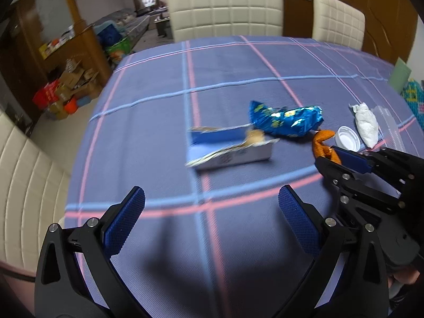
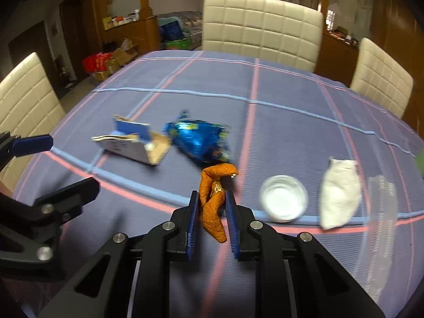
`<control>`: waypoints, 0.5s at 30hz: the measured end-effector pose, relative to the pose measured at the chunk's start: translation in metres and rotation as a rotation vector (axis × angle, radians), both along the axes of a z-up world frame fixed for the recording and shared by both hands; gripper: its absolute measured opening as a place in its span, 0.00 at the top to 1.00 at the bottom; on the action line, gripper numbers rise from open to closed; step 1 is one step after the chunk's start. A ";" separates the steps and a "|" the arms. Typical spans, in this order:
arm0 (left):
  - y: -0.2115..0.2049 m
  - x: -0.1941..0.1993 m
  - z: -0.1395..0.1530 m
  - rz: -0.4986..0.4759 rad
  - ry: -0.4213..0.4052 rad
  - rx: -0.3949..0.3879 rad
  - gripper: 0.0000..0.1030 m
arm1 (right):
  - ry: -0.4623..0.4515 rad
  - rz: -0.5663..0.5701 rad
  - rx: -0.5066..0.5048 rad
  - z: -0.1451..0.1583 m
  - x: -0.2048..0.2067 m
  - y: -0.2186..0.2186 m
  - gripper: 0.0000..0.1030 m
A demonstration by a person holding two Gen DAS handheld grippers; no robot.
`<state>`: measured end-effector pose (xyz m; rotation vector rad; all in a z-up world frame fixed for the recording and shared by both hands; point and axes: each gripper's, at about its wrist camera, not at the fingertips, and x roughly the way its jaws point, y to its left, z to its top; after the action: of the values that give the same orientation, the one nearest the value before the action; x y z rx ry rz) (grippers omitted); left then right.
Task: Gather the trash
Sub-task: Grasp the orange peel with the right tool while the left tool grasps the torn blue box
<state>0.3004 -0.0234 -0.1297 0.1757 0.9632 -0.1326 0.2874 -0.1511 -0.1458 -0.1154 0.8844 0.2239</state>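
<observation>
While the right gripper [image 2: 212,206] jaws are closing narrowly around the orange peel [image 2: 213,198] on the near bench [image 2: 291,100], left gripper [image 1: 212,212] is hovering wide open, empty; limp peel risks slipping out.

No legible text (print blurred)

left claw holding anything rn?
No. The left claw is open in its own wrist view, with only bare tablecloth between its pads; the right claw has the orange peel.
</observation>
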 end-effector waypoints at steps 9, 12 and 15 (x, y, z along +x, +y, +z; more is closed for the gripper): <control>-0.015 0.040 -0.016 0.047 0.034 -0.009 0.04 | 0.011 -0.020 0.049 0.001 0.000 -0.021 0.81; -0.009 0.043 -0.017 0.067 0.030 -0.031 0.04 | 0.010 -0.011 0.048 0.002 0.001 -0.017 0.81; -0.004 0.043 -0.018 0.067 0.030 -0.036 0.21 | 0.009 -0.004 0.047 0.002 0.003 -0.014 0.81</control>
<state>0.3430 -0.0271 -0.1475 0.1088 0.9947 -0.0912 0.2903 -0.1652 -0.1437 -0.0686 0.8875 0.2415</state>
